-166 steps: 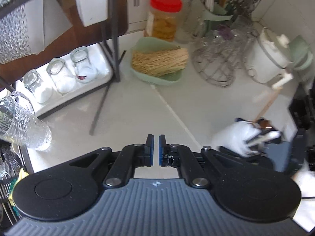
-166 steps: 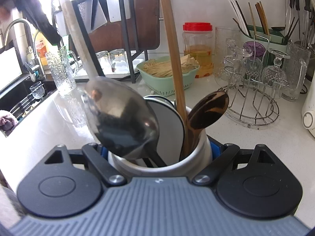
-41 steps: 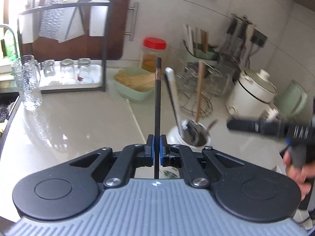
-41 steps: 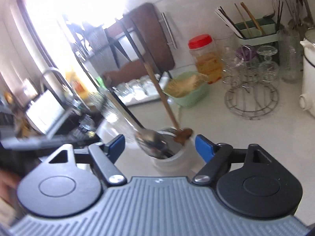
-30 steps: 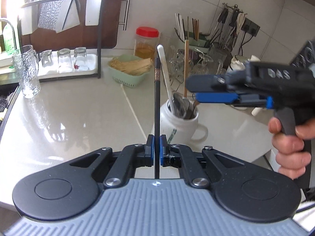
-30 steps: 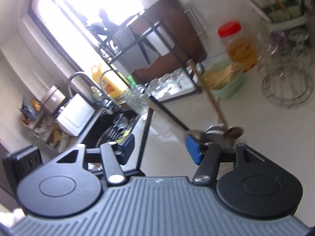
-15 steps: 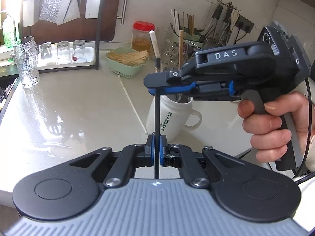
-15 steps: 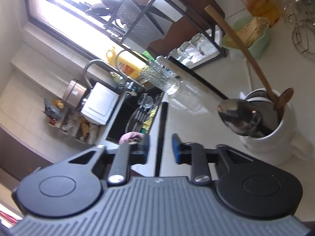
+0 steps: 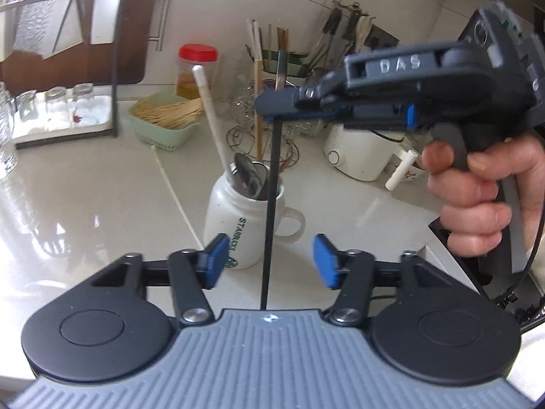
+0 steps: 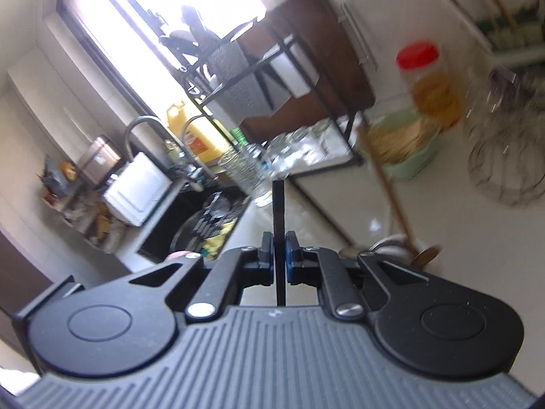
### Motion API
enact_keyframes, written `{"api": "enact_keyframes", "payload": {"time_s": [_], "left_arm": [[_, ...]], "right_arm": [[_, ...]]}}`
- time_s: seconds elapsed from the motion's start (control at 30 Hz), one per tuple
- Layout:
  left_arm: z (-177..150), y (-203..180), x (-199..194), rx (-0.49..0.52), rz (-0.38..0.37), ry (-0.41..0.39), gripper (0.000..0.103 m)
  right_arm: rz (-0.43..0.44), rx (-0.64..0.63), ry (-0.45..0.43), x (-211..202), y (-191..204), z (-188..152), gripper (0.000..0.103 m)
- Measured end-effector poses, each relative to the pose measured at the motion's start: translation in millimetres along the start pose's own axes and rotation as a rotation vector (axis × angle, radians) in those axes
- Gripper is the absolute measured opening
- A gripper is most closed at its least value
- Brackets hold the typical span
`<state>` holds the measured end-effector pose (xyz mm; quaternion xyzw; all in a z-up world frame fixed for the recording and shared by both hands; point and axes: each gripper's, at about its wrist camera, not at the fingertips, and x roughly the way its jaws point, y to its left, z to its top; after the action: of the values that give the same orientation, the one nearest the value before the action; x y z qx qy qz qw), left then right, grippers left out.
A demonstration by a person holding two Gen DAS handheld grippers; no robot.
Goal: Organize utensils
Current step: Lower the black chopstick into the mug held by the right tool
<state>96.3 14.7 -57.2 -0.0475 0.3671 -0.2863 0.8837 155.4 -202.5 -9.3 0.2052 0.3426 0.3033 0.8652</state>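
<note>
My right gripper (image 9: 269, 110) is the biggest thing in the left wrist view, reaching in from the right at upper frame, with my hand (image 9: 483, 191) wrapped round its grip. Its jaws are clamped on the top end of a thin black chopstick (image 9: 270, 211), which hangs straight down from them. The right wrist view confirms this: the blue pads (image 10: 269, 255) are pressed flat against both sides of the stick (image 10: 278, 231), whose short end stands up past them.

My left gripper (image 9: 269, 259) sits at the bottom of its own view. Its jaws are opening; the pads (image 9: 216, 259) stand well apart, and the chopstick passes between them without touching either.

Beneath both runs a pale, glossy countertop (image 9: 85, 197). On it, just behind the chopstick, stands a white mug (image 9: 238, 225) with green lettering, handle to the right. It holds a metal spoon (image 9: 250, 179) with a long white handle, and a wooden-handled utensil (image 9: 259, 112).

Further back on the counter are a green basket of pale sticks (image 9: 163, 119), a red-lidded jar (image 9: 196, 68), a wire glass rack (image 9: 262, 136) and a white cooker (image 9: 357, 150). At left a black dish rack (image 9: 112, 78) carries upturned glasses. The right wrist view, blurred, shows a window (image 10: 163, 24), a faucet (image 10: 143, 133) and a dark sink (image 10: 204, 225).
</note>
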Motion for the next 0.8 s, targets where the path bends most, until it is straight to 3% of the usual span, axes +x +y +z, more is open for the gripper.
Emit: {"api": "enact_keyframes", "payload": {"time_s": [0.07, 0.17, 0.67, 0.8], "left_arm": [[0, -2, 8, 0.019, -0.002, 0.019, 0.065], [-2, -4, 18, 0.049, 0.004, 0.024, 0.075], [-8, -1, 97, 0.112, 0.096, 0.07, 0.075], [-7, -1, 114, 0.121, 0.123, 0.062, 0.082]], "right_arm": [[-0.025, -0.031, -0.018, -5, 1, 3, 0.009], [-0.069, -0.077, -0.04, -10, 2, 9, 0.009], [-0.167, -0.213, -0.19, -32, 6, 62, 0.009], [-0.178, -0.23, -0.223, -34, 6, 77, 0.009]]}}
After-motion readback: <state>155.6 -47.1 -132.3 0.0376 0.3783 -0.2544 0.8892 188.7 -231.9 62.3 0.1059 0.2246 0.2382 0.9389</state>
